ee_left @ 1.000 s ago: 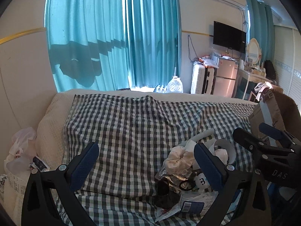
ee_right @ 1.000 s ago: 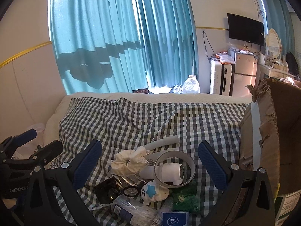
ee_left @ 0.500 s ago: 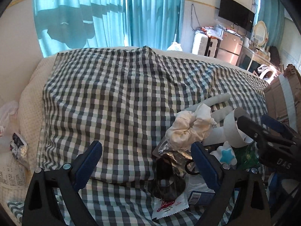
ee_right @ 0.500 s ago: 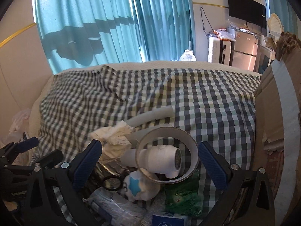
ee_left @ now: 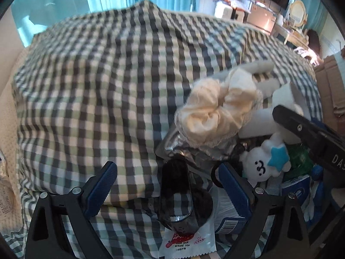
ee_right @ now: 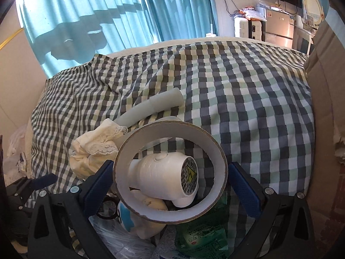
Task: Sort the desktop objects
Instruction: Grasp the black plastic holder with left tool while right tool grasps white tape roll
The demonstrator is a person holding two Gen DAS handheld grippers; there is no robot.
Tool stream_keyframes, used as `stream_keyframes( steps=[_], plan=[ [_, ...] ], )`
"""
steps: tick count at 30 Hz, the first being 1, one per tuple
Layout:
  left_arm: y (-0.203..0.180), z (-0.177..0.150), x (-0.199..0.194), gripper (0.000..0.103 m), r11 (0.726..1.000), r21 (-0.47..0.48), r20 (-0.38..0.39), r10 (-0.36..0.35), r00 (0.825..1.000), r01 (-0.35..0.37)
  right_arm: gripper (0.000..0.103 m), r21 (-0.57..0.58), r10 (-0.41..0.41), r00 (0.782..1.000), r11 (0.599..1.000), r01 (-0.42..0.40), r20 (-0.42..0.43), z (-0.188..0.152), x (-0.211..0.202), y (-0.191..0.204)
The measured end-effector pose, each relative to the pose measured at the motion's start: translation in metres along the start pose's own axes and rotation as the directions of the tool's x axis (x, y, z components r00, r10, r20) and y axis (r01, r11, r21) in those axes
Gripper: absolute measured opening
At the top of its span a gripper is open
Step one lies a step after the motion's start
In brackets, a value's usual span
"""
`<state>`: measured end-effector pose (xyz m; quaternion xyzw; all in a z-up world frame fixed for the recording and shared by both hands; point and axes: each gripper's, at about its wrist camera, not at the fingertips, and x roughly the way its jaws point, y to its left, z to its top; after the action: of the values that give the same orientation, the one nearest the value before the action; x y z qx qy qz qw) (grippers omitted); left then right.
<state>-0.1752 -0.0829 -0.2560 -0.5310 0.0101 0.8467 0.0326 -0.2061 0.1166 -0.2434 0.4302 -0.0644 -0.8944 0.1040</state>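
Here, lower centre, the left gripper and right gripper both hold jaws wide, empty, over a sachet reading "good luck around you" and a tape ring.

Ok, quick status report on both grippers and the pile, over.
Left gripper open around dark tube. Right gripper open around tape ring. White plug sits inside ring, cloth alongside.

The left gripper is spread wide, its blue fingers either side of a dark clear cup. The right gripper is likewise spread, its fingers flanking a tape roll, gripping nothing.
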Motion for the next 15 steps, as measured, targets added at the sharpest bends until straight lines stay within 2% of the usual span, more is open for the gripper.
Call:
stream_keyframes(
  steps=[4,10,12,13,14,15],
  plan=[
    [-0.006,-0.005,0.018,0.097,1.0,0.019,-0.087,-0.007,0.996,0.008,0.103,-0.017,-0.013,1.0,1.0,0.013,-0.006,0.0,0.005,0.002],
    [-0.01,-0.007,0.021,0.087,0.999,0.024,-0.113,-0.028,0.993,0.031,0.102,-0.041,-0.017,1.0,0.999,0.017,-0.002,-0.002,0.006,0.007],
    [-0.014,-0.008,0.021,0.083,0.999,0.034,-0.118,-0.024,0.993,0.028,0.096,-0.042,-0.019,1.0,0.999,0.019,-0.002,-0.003,0.006,0.007],
    [-0.015,-0.009,0.02,0.057,0.999,0.038,-0.114,-0.03,0.993,0.034,0.087,-0.045,-0.03,1.0,0.999,0.03,0.0,-0.004,0.005,0.007],
    [-0.017,-0.008,0.017,0.041,0.999,0.039,-0.101,-0.028,0.995,0.032,0.086,-0.049,-0.028,1.0,0.998,0.028,0.0,-0.004,0.004,0.006],
    [-0.018,-0.008,0.011,0.036,0.999,0.037,-0.078,-0.035,0.996,0.038,0.086,-0.049,-0.02,1.0,0.999,0.02,0.002,-0.004,0.002,0.005]
  ],
)
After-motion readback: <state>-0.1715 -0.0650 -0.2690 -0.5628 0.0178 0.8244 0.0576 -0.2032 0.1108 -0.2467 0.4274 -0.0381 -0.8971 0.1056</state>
